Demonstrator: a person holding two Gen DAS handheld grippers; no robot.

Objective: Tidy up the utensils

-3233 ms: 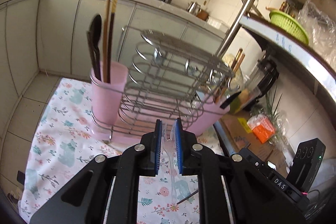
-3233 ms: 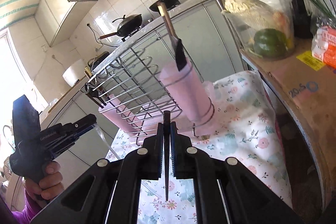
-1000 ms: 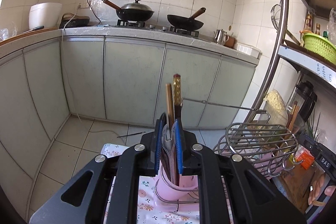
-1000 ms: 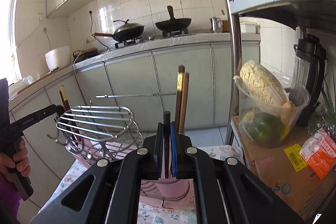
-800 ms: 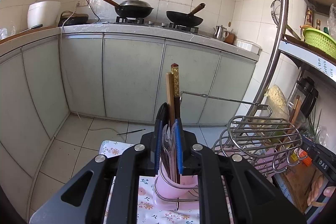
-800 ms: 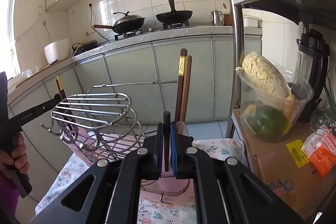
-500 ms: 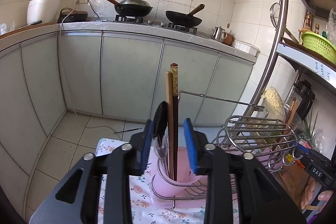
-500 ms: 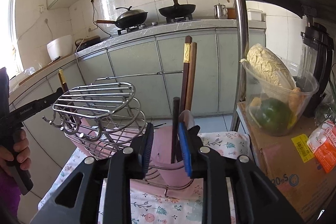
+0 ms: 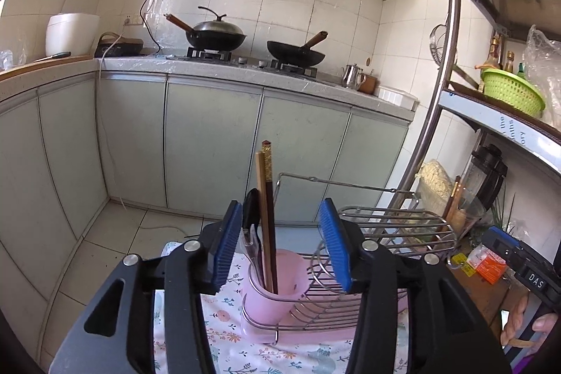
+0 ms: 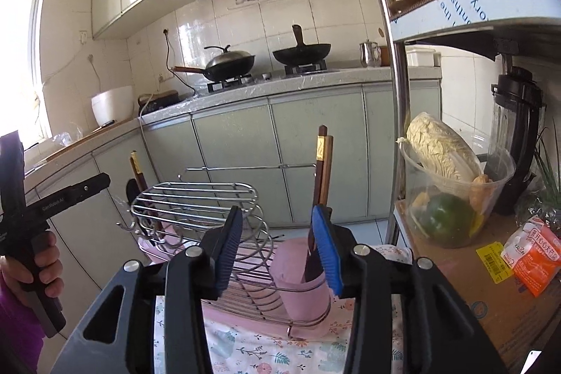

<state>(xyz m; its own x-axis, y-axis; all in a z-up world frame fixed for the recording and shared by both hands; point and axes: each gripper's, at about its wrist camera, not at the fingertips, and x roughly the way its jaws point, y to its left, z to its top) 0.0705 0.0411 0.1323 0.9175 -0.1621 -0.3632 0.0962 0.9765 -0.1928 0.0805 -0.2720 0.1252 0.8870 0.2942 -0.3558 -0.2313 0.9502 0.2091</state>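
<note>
Chopsticks (image 9: 267, 198), a black spoon (image 9: 251, 209) and a clear plastic utensil (image 9: 253, 251) are seen standing upright in the pink cup (image 9: 271, 297) at one end of the wire rack (image 9: 368, 244), which is set on a floral cloth (image 9: 224, 314). The left claw (image 9: 282, 246) is held wide above that cup, gripping nothing. The right claw (image 10: 280, 249) is likewise spread wide and empty, above the other pink cup (image 10: 301, 279), where a dark-handled utensil (image 10: 310, 255) and chopsticks (image 10: 324, 170) are stood.

Upright chopsticks (image 9: 269, 216) fill pink cup (image 9: 277, 290), wire rack (image 9: 378, 233) seemingly touching
</note>
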